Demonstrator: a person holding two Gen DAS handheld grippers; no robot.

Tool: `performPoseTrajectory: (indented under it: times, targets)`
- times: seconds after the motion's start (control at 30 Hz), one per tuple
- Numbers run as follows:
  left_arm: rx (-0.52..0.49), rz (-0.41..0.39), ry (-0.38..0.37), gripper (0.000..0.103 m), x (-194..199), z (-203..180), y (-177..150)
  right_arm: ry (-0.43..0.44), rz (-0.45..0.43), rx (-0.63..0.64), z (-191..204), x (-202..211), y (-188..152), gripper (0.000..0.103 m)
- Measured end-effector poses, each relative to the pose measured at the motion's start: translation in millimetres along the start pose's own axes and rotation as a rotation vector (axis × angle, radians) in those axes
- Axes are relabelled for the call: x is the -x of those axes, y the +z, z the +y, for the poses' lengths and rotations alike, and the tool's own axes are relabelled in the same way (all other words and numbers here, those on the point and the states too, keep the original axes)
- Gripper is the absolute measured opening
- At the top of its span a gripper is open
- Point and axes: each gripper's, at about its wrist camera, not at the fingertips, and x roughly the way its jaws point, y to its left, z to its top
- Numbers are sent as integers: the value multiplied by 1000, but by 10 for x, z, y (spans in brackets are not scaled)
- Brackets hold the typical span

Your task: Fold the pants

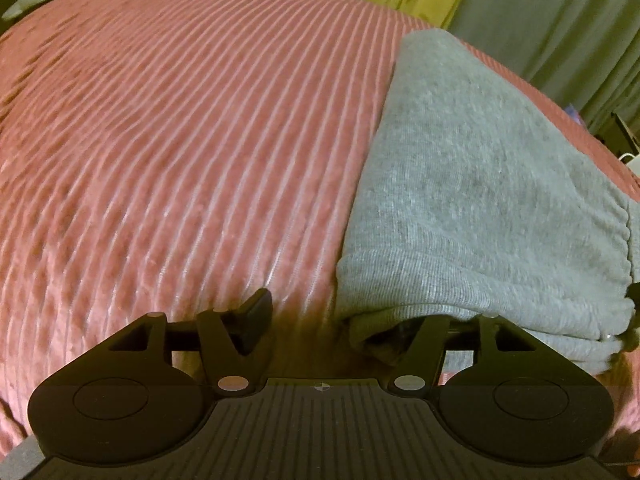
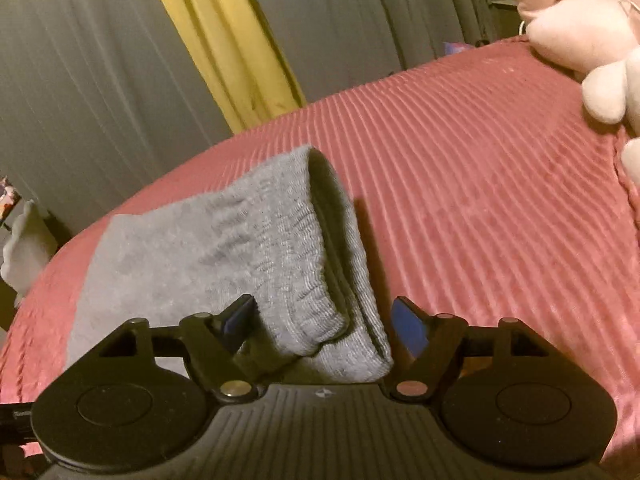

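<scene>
Grey folded pants [image 1: 480, 200] lie on a red ribbed bedspread [image 1: 180, 140], filling the right half of the left wrist view. My left gripper [image 1: 340, 320] stands open at their near left corner. Its left finger [image 1: 256, 312] is over bare bedspread, and its right finger is hidden under the cloth edge. In the right wrist view the pants [image 2: 200, 240] show their gathered waistband end, which stands up between the blue pads of my right gripper [image 2: 324, 324]. That gripper is open: the right pad [image 2: 408, 328] is clear of the cloth, the left pad is partly behind it.
Pale plush toys [image 2: 592, 40] sit on the bedspread [image 2: 480, 200] at the far right. Grey curtains with a yellow strip [image 2: 224, 40] hang behind the bed. A white object [image 2: 20, 248] stands off the bed's left edge. Bare bedspread stretches left of the pants.
</scene>
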Motion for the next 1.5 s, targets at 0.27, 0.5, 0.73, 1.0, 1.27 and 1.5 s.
performPoseTrajectory:
  times: [0.27, 0.5, 0.73, 1.0, 1.27, 1.5]
  targets:
    - [7, -14, -41, 67, 210, 139, 17, -65, -72, 68, -92, 82, 7, 97]
    - [-1, -82, -85, 69, 633, 174, 193, 1, -53, -75, -240, -65, 71, 98]
    - [-96, -306, -50, 95, 947, 28, 412, 93, -51, -28, -134, -156, 109, 98]
    - [-211, -137, -100, 93, 216, -422, 523, 101, 15, -165, -320, -338, 102, 98]
    - [-263, -130, -82, 60, -197, -404, 458, 103, 22, -106, -247, -256, 12, 98]
    - [-260, -178, 11, 67, -82, -122, 336, 152, 4, -66, -174, -190, 38, 98]
